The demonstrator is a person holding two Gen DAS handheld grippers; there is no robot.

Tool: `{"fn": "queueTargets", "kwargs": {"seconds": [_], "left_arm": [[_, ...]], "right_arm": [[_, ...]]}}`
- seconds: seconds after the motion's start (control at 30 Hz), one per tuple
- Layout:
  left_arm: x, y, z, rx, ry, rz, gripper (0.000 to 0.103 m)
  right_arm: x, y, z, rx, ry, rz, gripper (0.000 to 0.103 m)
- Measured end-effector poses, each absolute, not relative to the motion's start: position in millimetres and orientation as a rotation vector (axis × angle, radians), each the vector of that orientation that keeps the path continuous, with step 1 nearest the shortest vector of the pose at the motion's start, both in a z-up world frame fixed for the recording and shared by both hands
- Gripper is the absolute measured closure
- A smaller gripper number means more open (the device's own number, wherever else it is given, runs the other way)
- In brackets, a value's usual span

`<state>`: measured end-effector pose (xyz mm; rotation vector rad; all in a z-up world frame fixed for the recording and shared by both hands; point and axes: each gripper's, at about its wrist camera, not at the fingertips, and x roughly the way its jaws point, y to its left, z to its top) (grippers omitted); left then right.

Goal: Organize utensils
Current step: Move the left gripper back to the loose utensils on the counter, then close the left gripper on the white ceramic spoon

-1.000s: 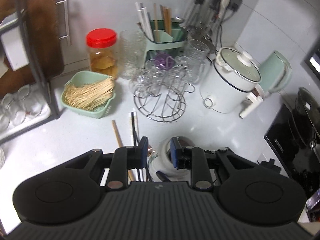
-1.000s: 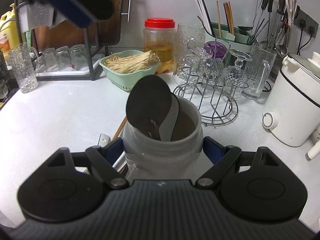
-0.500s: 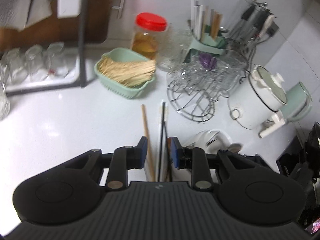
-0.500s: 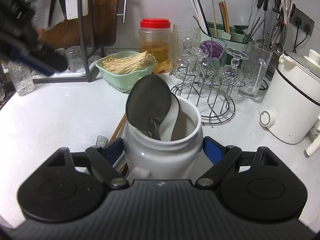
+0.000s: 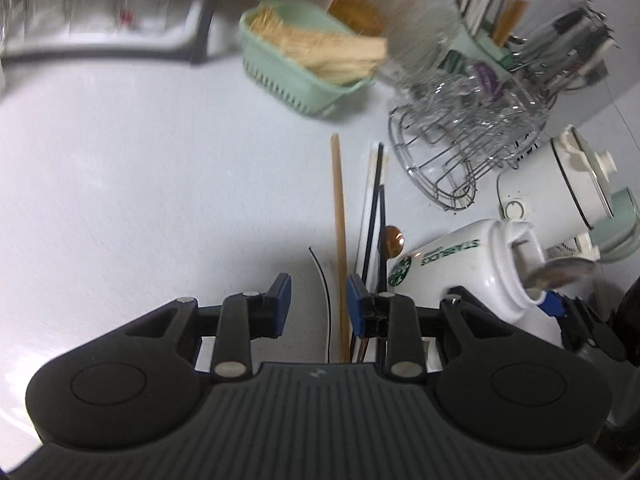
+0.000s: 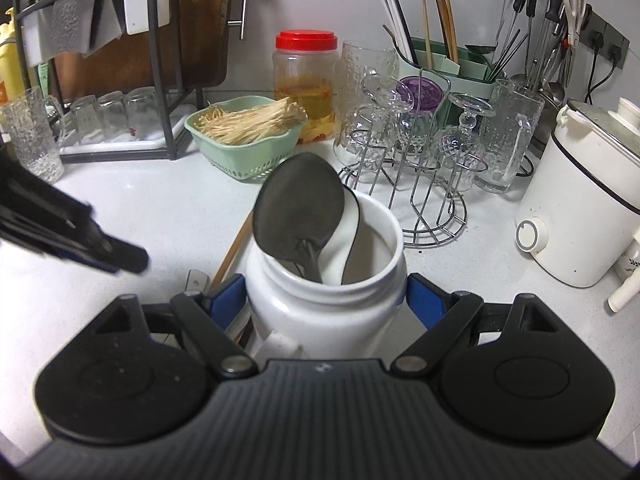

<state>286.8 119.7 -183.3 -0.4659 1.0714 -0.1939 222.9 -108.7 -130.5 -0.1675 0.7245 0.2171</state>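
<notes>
My right gripper is shut on a white jar that holds a grey metal spoon and a white spoon with a black rim. In the left wrist view the same jar is tilted at the right. My left gripper hangs open low over the counter. A wooden chopstick lies between its jaws close to the right pad, untouched. White and black chopsticks and a copper-coloured spoon lie just right of it. A white curved piece with a black edge lies under the jaws.
A green basket of thin sticks and a red-lidded jar stand at the back. To the right are a wire rack of glasses, a green utensil holder and a white cooker. A dish rack with glasses is at the left.
My left gripper has dropped toward the counter and rolled, its jaws a little wider, and now sits over the loose chopsticks. The right gripper and the jar have not moved.
</notes>
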Motion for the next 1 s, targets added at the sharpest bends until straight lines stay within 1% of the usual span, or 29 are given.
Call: {"fn": "queueTargets", "kwargs": {"seconds": [0.17,0.2,0.33,0.57,0.77,1.0], "left_arm": [[298,117,-215,-0.566,1.128,-0.171,0.069],[301,117,-220,-0.583,1.142,-0.163,0.071],[310,113,-223,-0.612,1.133,-0.164,0.071],[329,104,-222,-0.621,1.162,-0.094,0.089],[346,105,-226,-0.702,1.242,-0.051,0.090],[366,90,-224,-0.649,1.319,-0.078,0.090]], "right_arm": [[225,-110,-129,-0.178,0.738,0.237,0.014],[225,-110,-129,-0.181,0.739,0.242,0.014],[227,-111,-129,-0.185,0.745,0.257,0.014],[227,-112,-129,-0.183,0.740,0.265,0.014],[227,-114,-129,-0.183,0.737,0.280,0.014],[225,-116,-130,-0.178,0.725,0.288,0.014]]}}
